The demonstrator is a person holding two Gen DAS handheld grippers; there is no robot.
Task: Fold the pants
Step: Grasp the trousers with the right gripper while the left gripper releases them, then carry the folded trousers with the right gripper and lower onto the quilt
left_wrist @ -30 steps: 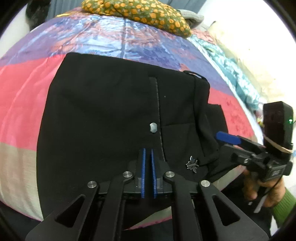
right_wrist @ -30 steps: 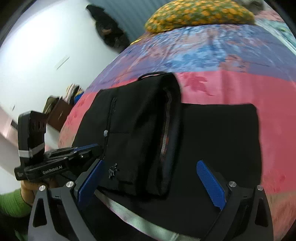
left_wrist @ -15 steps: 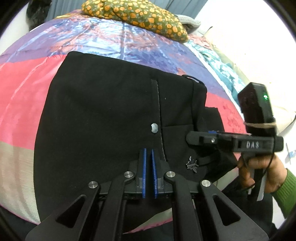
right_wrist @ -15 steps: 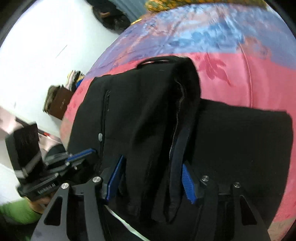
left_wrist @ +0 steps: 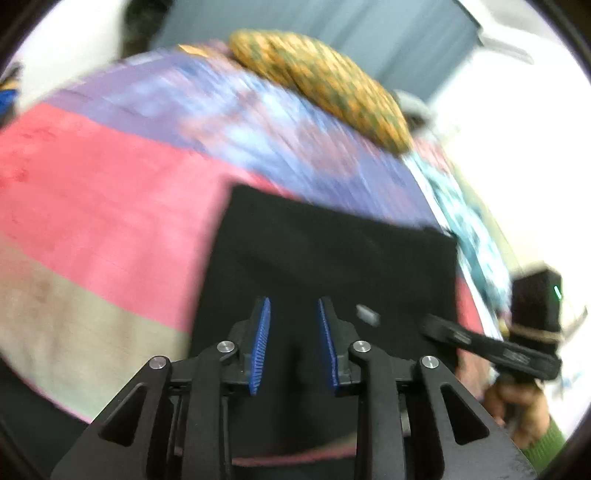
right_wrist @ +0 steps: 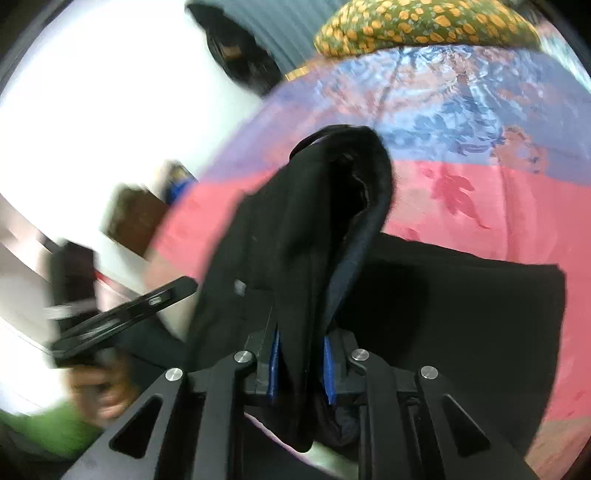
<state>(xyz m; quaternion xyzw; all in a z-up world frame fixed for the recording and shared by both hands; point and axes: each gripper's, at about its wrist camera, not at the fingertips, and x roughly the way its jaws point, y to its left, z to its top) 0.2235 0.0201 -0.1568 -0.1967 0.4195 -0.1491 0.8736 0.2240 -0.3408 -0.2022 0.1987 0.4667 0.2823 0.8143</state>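
Black pants [left_wrist: 332,258] lie folded on a bed with a pink, purple and blue cover [left_wrist: 103,192]. My left gripper [left_wrist: 293,343] is open, its blue pads apart just above the near edge of the cloth, holding nothing. My right gripper [right_wrist: 301,365] is shut on a thick folded bunch of the pants [right_wrist: 314,229] at the waist end and lifts it off the bed; the rest of the pants [right_wrist: 461,295] lies flat to the right. The right gripper also shows in the left wrist view [left_wrist: 487,347], and the left gripper in the right wrist view [right_wrist: 122,317].
A green pillow with orange spots [left_wrist: 321,81] lies at the head of the bed [right_wrist: 424,26]. A teal patterned cloth [left_wrist: 465,221] runs along the bed's right side. A brown piece of furniture [right_wrist: 133,218] stands by the white wall on the left.
My left gripper opened and let go of the pants, and moved sideways. My right gripper closed on the folded waist part and raised it.
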